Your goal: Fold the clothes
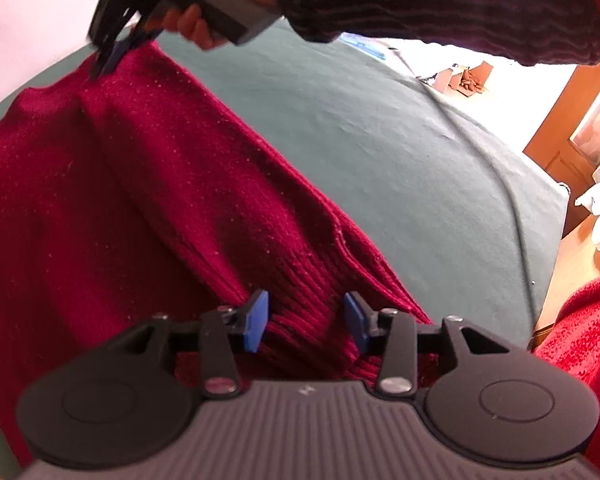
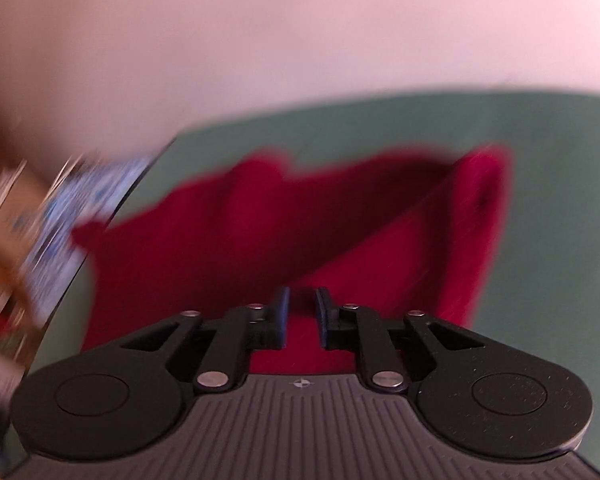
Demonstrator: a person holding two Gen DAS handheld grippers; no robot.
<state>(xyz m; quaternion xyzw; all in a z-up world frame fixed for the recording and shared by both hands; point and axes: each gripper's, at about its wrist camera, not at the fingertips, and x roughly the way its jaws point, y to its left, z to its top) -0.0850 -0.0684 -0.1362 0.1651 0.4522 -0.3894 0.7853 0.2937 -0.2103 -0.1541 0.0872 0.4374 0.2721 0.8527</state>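
here, red sweater point(image 1: 140, 184) hem between left hand-held gripper point(image 1: 306, 322) pads — untouched

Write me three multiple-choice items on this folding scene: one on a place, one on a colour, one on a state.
1. What does the dark red knitted sweater lie on?
A. a wooden floor
B. a grey-green cloth cover
C. a white tray

2. What colour are the pads of the left claw?
A. blue
B. yellow
C. white

3. How does the left claw stand?
A. shut on nothing
B. shut on a white sock
C. open, with its pads on either side of the sweater's ribbed hem

Key:
1 B: green cloth shows beyond the sweater's edges.
2 A: both pads show blue.
3 C: a wide strip of ribbed knit shows between the pads.
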